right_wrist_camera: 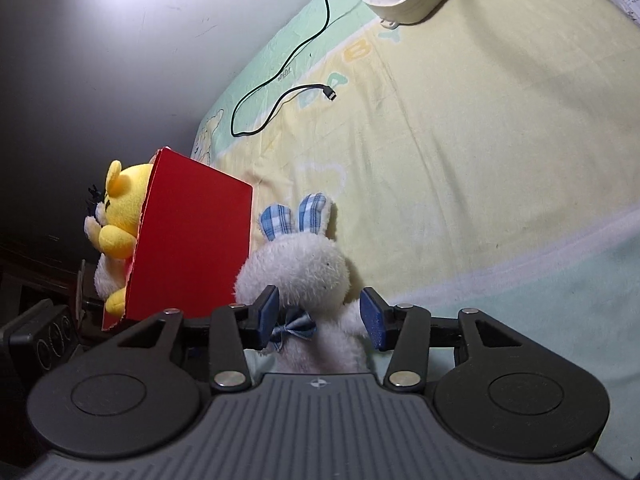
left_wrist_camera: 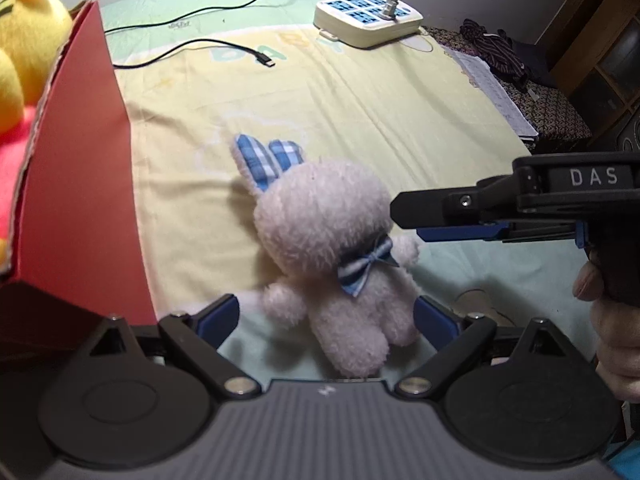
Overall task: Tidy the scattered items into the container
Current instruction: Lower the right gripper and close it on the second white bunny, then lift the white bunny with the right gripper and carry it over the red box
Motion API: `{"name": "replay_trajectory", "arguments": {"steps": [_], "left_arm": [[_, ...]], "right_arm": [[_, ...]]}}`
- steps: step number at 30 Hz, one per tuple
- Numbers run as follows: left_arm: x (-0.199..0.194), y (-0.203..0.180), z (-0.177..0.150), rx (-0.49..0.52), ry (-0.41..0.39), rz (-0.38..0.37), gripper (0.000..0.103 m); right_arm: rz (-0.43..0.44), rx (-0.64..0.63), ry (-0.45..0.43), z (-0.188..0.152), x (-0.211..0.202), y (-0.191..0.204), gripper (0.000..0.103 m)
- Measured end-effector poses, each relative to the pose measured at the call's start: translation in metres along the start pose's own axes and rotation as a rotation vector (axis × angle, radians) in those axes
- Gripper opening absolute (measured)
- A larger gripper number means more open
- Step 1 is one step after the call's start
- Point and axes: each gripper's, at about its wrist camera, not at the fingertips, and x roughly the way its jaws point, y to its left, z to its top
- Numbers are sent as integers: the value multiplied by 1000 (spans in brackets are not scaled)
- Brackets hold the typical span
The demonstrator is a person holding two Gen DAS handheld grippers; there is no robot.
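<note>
Both grippers (left_wrist_camera: 326, 320) (right_wrist_camera: 320, 316) wide around bunny (left_wrist_camera: 332, 240), red box (left_wrist_camera: 80, 160) alongside.

We take the plush rabbit (left_wrist_camera: 332, 248) as the landmark; it lies on the bedsheet (left_wrist_camera: 400, 120). To its left we find the box (left_wrist_camera: 84, 184), just beside it, with the plush bear (left_wrist_camera: 28, 40) inside the box. Beyond the rabbit we locate the cable plug (left_wrist_camera: 266, 60) on the sheet, and farther back, to the right, the power strip (left_wrist_camera: 368, 18). Our left gripper (left_wrist_camera: 326, 320) straddles the rabbit's legs; our right gripper (right_wrist_camera: 318, 318) flanks its neck from the right.
</note>
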Motion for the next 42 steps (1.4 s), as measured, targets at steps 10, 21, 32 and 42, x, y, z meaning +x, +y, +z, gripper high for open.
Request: {"name": "replay_trajectory", "arguments": {"steps": [10, 21, 32, 42], "left_arm": [[13, 15, 16, -57, 4, -41, 96], [21, 24, 20, -98, 23, -70, 90], [9, 1, 9, -14, 22, -119, 88], [-13, -20, -10, 77, -7, -159, 88]], "right_arm": [[116, -33, 129, 11, 36, 1, 58], [183, 26, 209, 9, 53, -6, 60], [133, 29, 163, -8, 22, -4, 56], [90, 22, 77, -40, -11, 8, 56]]}}
